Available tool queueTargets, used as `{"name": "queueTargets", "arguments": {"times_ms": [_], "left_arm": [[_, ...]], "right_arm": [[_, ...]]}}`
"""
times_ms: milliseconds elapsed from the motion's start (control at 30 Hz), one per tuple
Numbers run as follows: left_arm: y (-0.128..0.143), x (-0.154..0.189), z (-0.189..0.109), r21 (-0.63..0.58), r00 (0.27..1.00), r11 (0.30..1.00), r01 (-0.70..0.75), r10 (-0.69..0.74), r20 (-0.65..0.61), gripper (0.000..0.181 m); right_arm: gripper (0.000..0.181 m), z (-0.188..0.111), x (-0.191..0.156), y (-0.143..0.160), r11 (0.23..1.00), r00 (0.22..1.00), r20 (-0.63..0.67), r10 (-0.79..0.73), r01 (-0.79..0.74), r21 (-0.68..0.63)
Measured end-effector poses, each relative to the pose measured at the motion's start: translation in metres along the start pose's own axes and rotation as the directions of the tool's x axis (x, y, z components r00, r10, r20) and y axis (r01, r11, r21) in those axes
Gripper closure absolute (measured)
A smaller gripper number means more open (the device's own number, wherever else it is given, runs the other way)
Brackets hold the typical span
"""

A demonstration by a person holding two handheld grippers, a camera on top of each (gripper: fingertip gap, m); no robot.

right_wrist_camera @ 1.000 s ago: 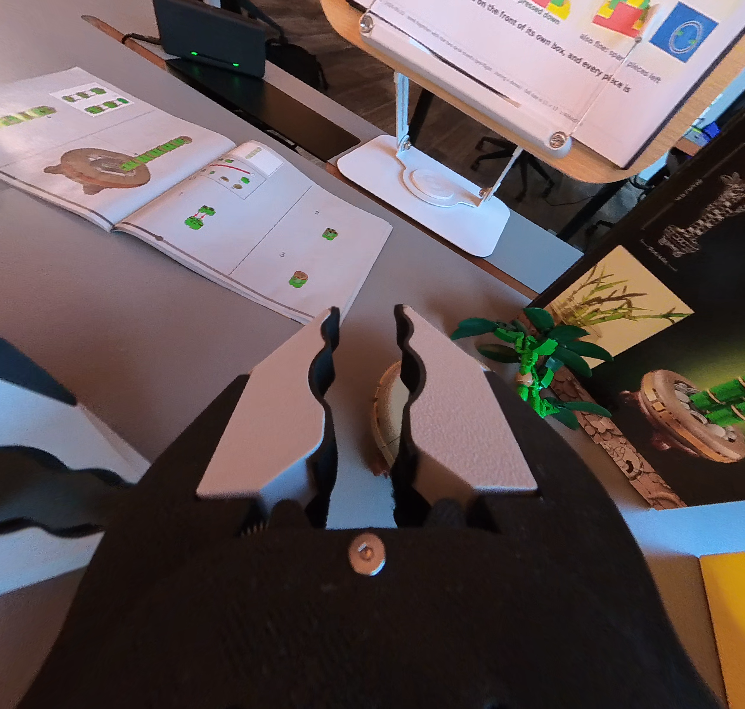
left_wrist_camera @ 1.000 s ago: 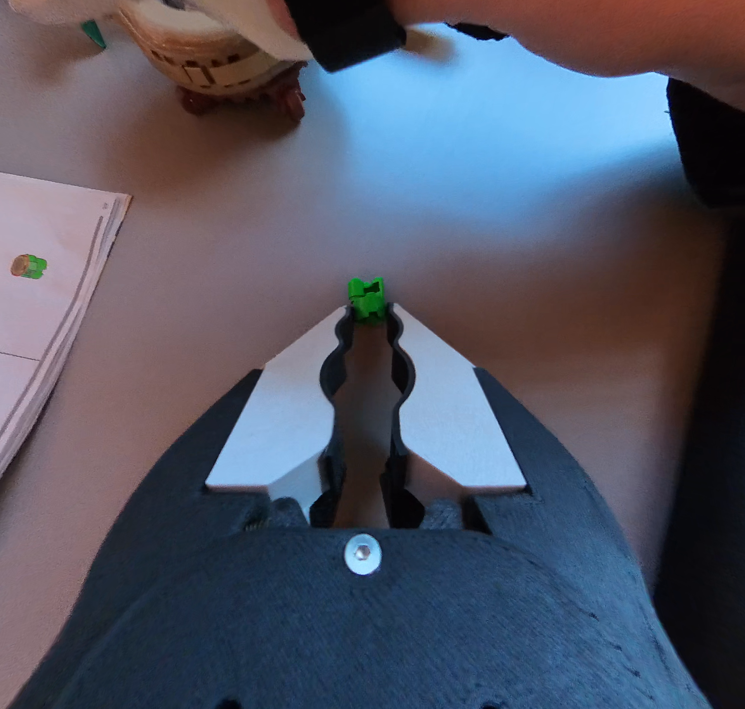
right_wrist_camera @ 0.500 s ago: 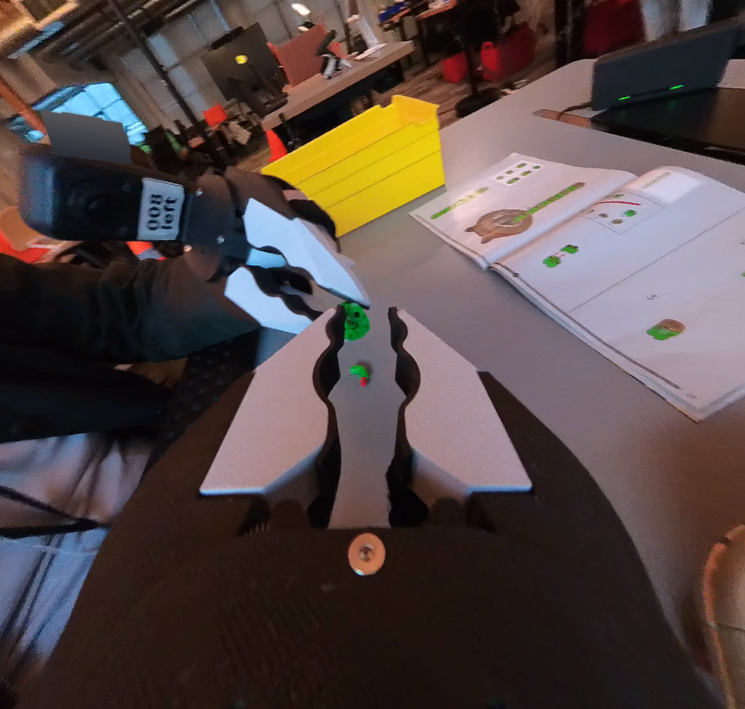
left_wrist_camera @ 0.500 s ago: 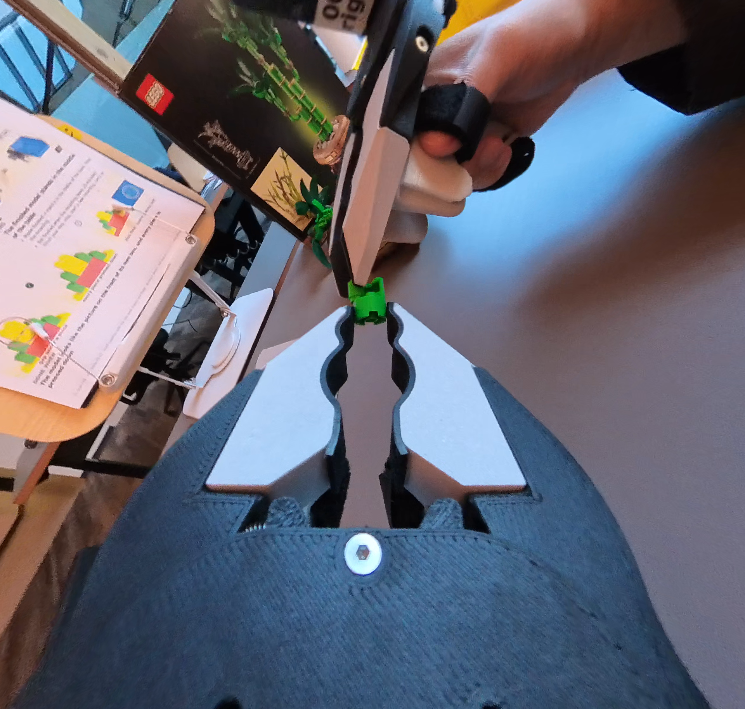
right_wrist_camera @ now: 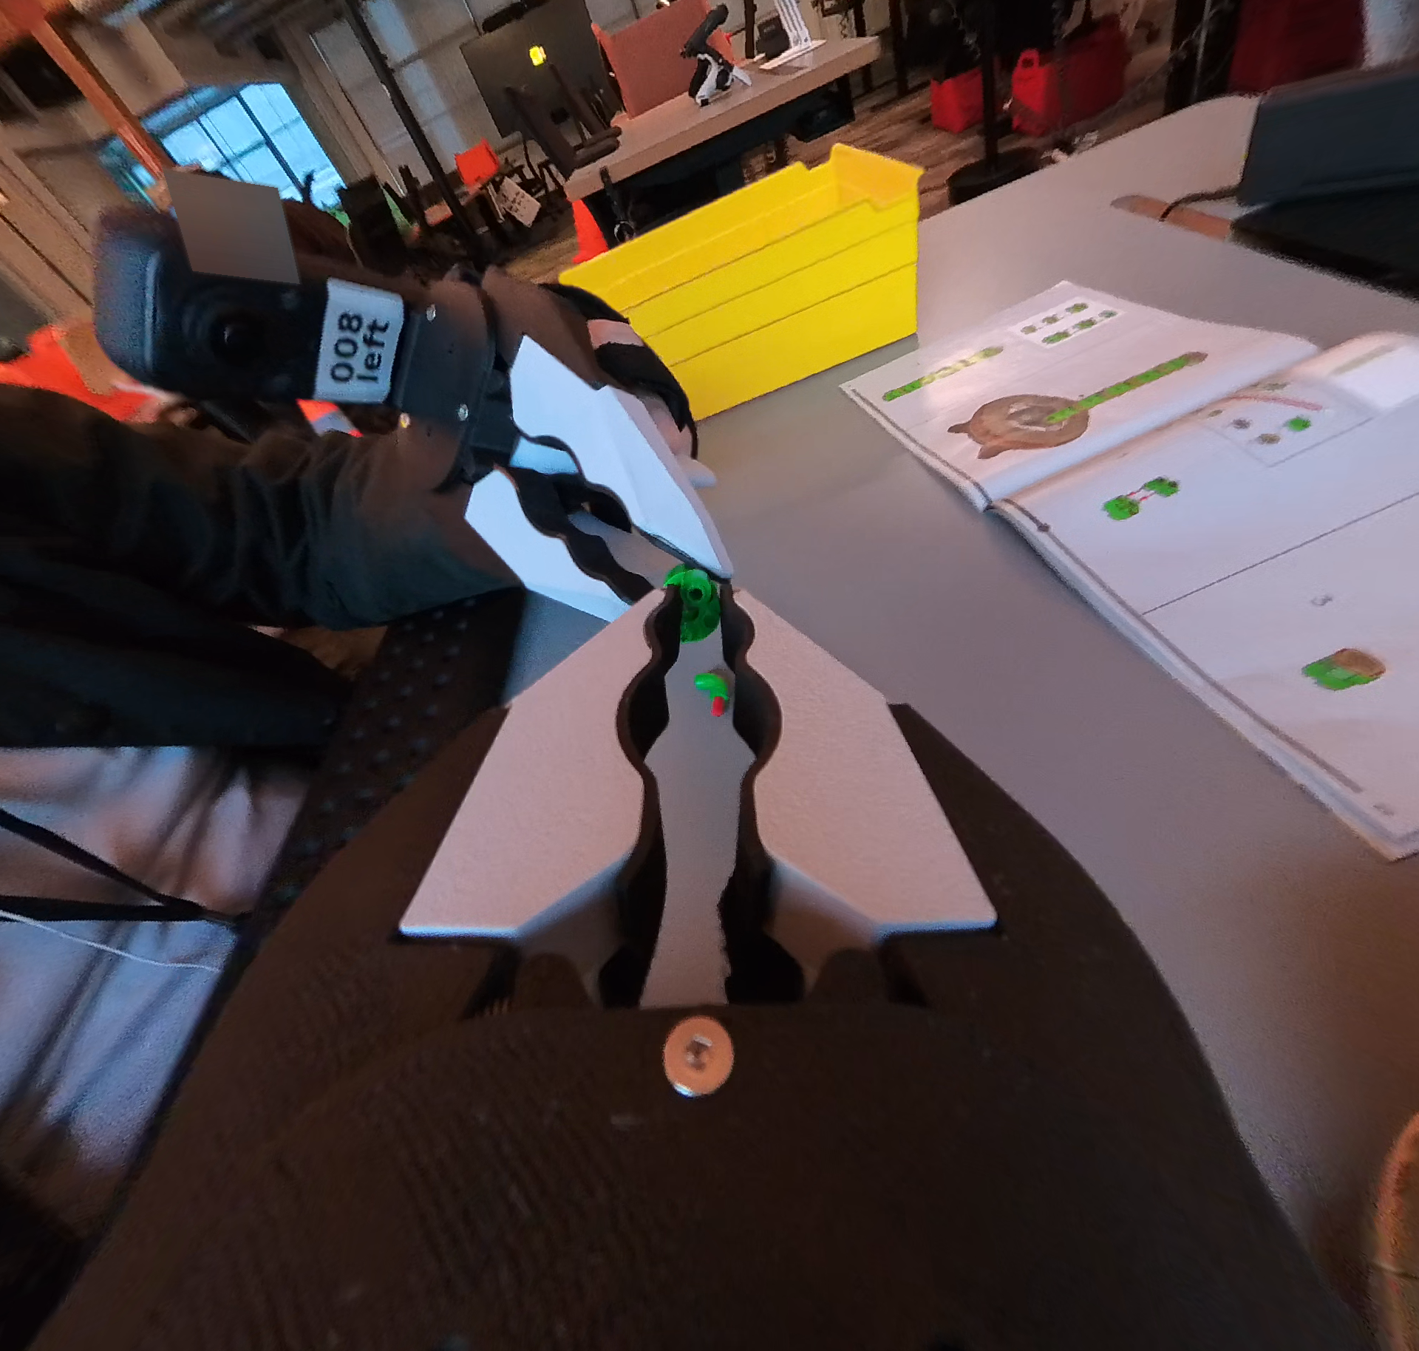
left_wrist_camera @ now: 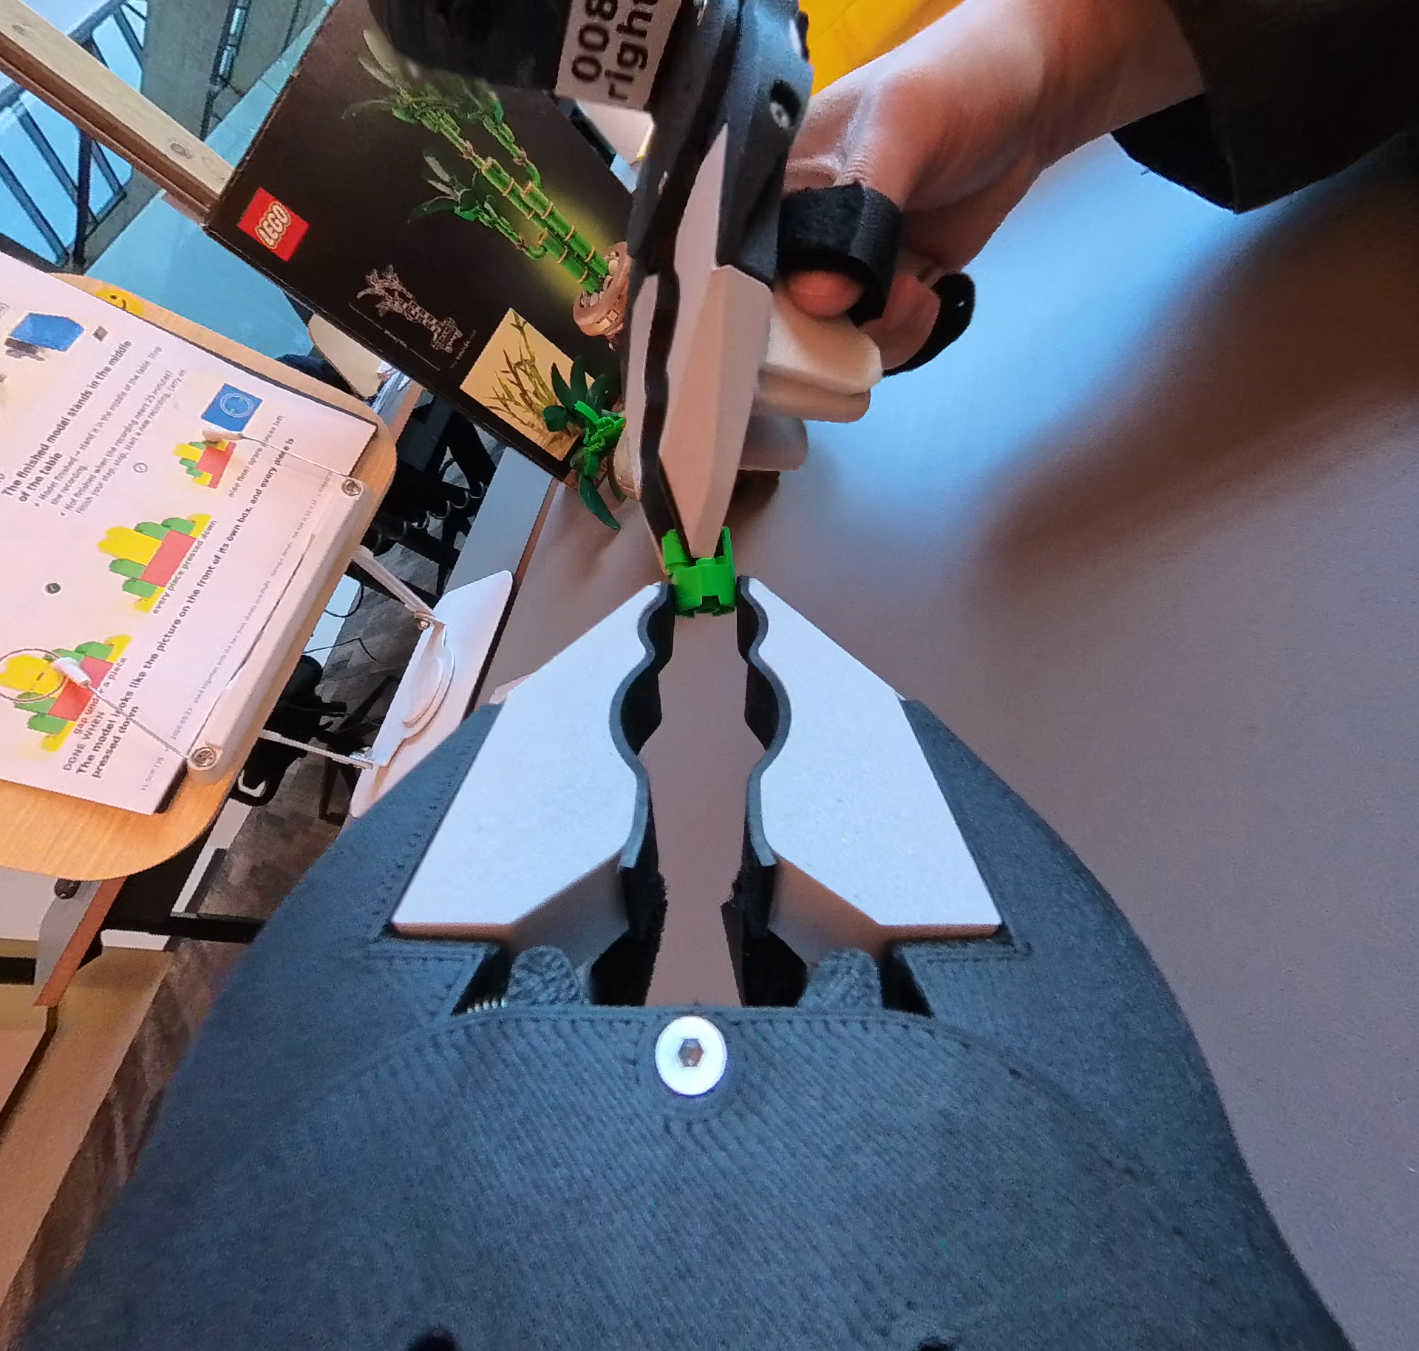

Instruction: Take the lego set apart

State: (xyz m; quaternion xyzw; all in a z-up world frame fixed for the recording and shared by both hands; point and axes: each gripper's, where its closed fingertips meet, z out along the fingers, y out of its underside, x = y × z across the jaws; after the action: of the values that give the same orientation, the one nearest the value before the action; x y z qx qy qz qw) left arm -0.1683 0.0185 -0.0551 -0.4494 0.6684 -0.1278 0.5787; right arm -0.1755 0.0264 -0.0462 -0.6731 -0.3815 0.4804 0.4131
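Observation:
A small bright green lego piece (left_wrist_camera: pixel 695 581) is pinched between the tips of my left gripper (left_wrist_camera: pixel 700 598), which is shut on it and holds it above the grey table (left_wrist_camera: pixel 1152 623). My right gripper (left_wrist_camera: pixel 686 535) comes in from above, and its tips close on the far end of the same piece. In the right wrist view the round green piece (right_wrist_camera: pixel 691 611) sits between the tips of my right gripper (right_wrist_camera: pixel 695 601), with the left gripper (right_wrist_camera: pixel 683 578) meeting it from the left. A tiny green and red piece (right_wrist_camera: pixel 714 688) lies on the table below.
The black lego box (left_wrist_camera: pixel 430 239) stands behind, with a leafy green plant part (left_wrist_camera: pixel 587 431) in front of it. An instruction sheet on a wooden stand (left_wrist_camera: pixel 153 546) is at the left. An open booklet (right_wrist_camera: pixel 1152 508) and a yellow bin (right_wrist_camera: pixel 768 277) are on the table.
My left gripper lifted and turned with the green piece, from facing the tabletop to facing the box. My right gripper swung round to meet it, and its jaws narrowed onto the piece.

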Motion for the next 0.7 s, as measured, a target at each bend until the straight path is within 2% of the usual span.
{"name": "queueTargets", "arguments": {"times_ms": [67, 167, 500, 600, 700], "left_arm": [[0.000, 0.001, -0.001, 0.006, 1.000, 1.000, 0.014, -0.014, -0.018, 0.167], [-0.002, 0.003, -0.003, 0.016, 0.998, 0.999, 0.039, -0.038, -0.053, 0.167], [-0.001, 0.011, -0.007, 0.010, 0.985, 0.996, 0.094, -0.091, -0.149, 0.167], [-0.007, 0.010, -0.010, 0.047, 0.978, 0.991, 0.127, -0.117, -0.173, 0.167], [0.012, -0.004, -0.018, -0.024, 0.986, 0.994, 0.108, -0.110, -0.124, 0.167]], "right_arm": [[0.168, 0.000, 0.001, -0.001, 0.996, 0.995, -0.043, -0.089, 0.089, -0.003], [0.172, 0.000, -0.005, -0.001, 0.989, 0.988, -0.041, -0.148, 0.147, -0.015], [0.175, 0.004, -0.010, 0.006, 0.989, 0.990, 0.007, -0.142, 0.142, -0.043], [0.175, 0.001, -0.015, 0.002, 0.989, 0.989, 0.041, -0.142, 0.144, -0.039], [0.175, -0.026, 0.003, -0.011, 0.992, 0.991, -0.040, -0.124, 0.125, 0.021]]}}
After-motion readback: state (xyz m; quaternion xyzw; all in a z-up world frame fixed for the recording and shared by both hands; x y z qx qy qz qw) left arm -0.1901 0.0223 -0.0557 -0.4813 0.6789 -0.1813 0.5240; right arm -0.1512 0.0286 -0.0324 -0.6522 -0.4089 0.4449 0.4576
